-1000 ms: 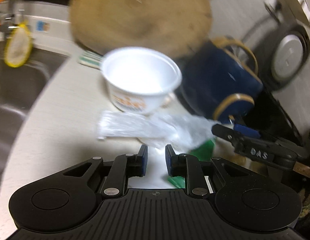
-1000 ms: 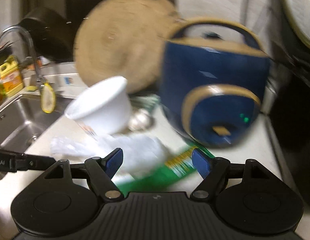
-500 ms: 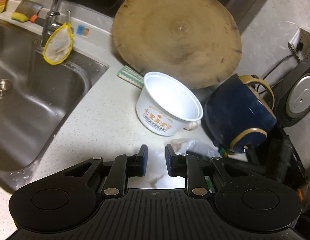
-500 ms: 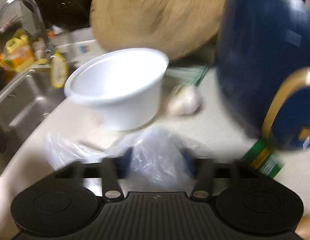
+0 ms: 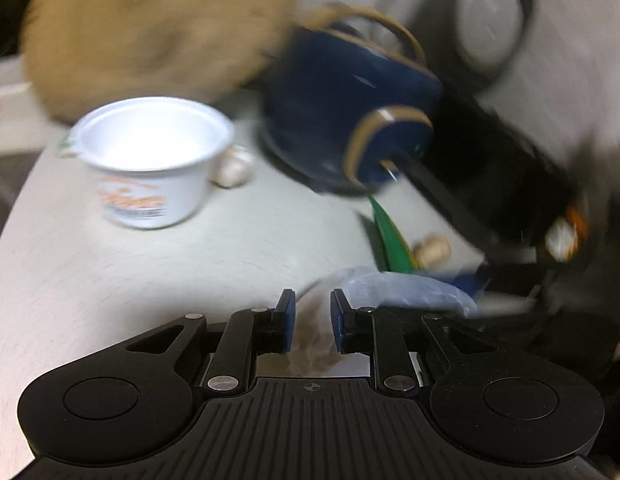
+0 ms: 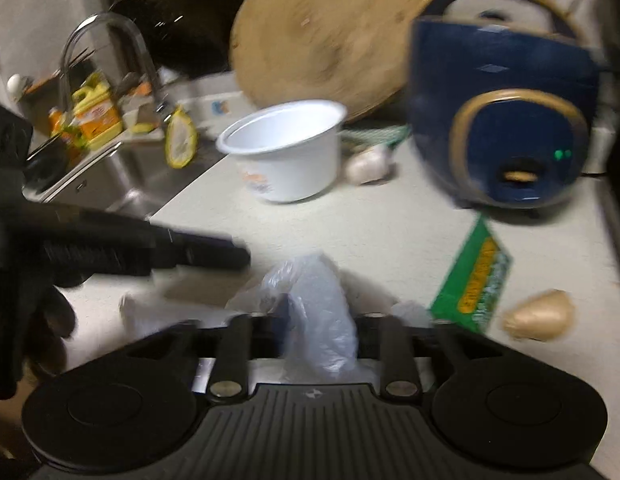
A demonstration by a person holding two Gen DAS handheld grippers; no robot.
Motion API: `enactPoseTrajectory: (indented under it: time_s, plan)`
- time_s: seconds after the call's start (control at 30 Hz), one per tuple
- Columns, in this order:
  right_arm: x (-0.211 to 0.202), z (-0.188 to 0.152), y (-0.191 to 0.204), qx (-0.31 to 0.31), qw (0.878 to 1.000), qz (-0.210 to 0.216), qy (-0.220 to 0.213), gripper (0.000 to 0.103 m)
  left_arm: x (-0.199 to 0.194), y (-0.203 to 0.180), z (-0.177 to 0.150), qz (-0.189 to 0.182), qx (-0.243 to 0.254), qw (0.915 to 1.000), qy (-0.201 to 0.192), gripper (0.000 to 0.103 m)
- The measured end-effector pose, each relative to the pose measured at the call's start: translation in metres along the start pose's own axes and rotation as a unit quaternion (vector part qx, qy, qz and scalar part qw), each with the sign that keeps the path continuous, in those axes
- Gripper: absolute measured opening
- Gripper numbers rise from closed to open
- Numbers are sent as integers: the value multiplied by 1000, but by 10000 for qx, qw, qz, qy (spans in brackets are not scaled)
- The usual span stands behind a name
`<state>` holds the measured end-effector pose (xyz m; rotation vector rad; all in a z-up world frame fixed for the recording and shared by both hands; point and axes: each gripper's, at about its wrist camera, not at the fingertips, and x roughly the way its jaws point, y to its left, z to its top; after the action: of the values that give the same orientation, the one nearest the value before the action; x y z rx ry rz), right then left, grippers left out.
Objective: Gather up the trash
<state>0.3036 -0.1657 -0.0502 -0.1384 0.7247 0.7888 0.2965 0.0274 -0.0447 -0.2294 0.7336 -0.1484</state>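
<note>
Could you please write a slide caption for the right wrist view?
Right gripper closed around a crumpled clear plastic bag on the counter, near a white cup and green packet.

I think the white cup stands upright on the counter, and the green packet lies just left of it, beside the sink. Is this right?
Not quite. The white cup stands upright on the counter, but the green packet lies to its right, in front of the blue cooker, away from the sink. The right wrist view shows this.

From my feed: crinkly clear plastic bag (image 6: 322, 320), glossy white plastic cup (image 6: 287, 152), rough wooden board (image 6: 330, 36), matte speckled desk (image 6: 390, 224).
</note>
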Motion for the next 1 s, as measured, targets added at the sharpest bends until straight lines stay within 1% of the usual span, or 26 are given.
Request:
enactPoseTrajectory:
  time_s: [0.03, 0.1, 0.13, 0.17, 0.2, 0.23, 0.3, 0.37, 0.43, 0.47, 0.57, 0.6, 0.67, 0.73, 0.83, 0.9, 0.97, 1.0]
  plan:
    - [-9, -2, -6, 36, 9998, -179, -115, 49, 6, -6, -1, 27, 161, 9998, 65, 22]
    - [-21, -6, -18, 140, 9984, -475, -258, 51, 16, -16, -3, 40, 399, 9990, 217, 22]
    - [-26, -8, -26, 230, 9972, -636, -307, 55, 20, -19, -4, 27, 456, 9985, 289, 22]
    - [-28, -10, -32, 298, 9961, -764, -330, 56, 24, -22, -5, 35, 506, 9981, 361, 23]
    - [-30, -12, -38, 360, 9950, -874, -335, 56, 28, -23, -6, 78, 557, 9976, 414, 28]
    - [-28, -13, -42, 395, 9945, -913, -313, 56, 32, -24, -6, 154, 610, 9969, 471, 29]
    - [-28, -12, -45, 422, 9945, -898, -329, 56, 40, -21, -7, 415, 621, 9955, 578, 40]
    - [-25, -2, -38, 272, 9955, -789, -449, 56, 39, -12, -6, 675, 409, 9952, 576, 42]
    - [-15, 14, -25, -100, 9951, -759, -629, 56, 32, -1, -4, 824, 114, 9954, 472, 40]
    - [-7, 24, -19, -291, 9940, -784, -700, 56, 27, 4, -4, 853, 12, 9955, 414, 37]
    - [30, 54, 3, -894, 9892, -797, -843, 56, 5, 16, -3, 886, -269, 9954, 225, 37]
    - [49, 65, 11, -1119, 9866, -829, -850, 56, -3, 20, -4, 903, -372, 9951, 149, 37]
    - [83, 76, 24, -1486, 9812, -953, -787, 56, -17, 29, -5, 995, -575, 9934, 21, 37]
    - [120, 84, 34, -1796, 9761, -1093, -540, 55, -30, 37, -7, 1119, -818, 9903, -49, 37]
    - [164, 94, 37, -1922, 9718, -1358, -142, 53, -44, 46, -8, 1307, -1104, 9852, -31, 37]
    - [179, 99, 34, -1825, 9741, -1332, -13, 53, -51, 50, -10, 1438, -1245, 9817, -36, 37]
    - [191, 106, 29, -1742, 9764, -1273, 122, 54, -55, 51, -10, 1507, -1317, 9798, -62, 37]
    - [195, 108, 29, -1739, 9758, -1317, 132, 54, -57, 50, -11, 1523, -1337, 9792, -70, 37]
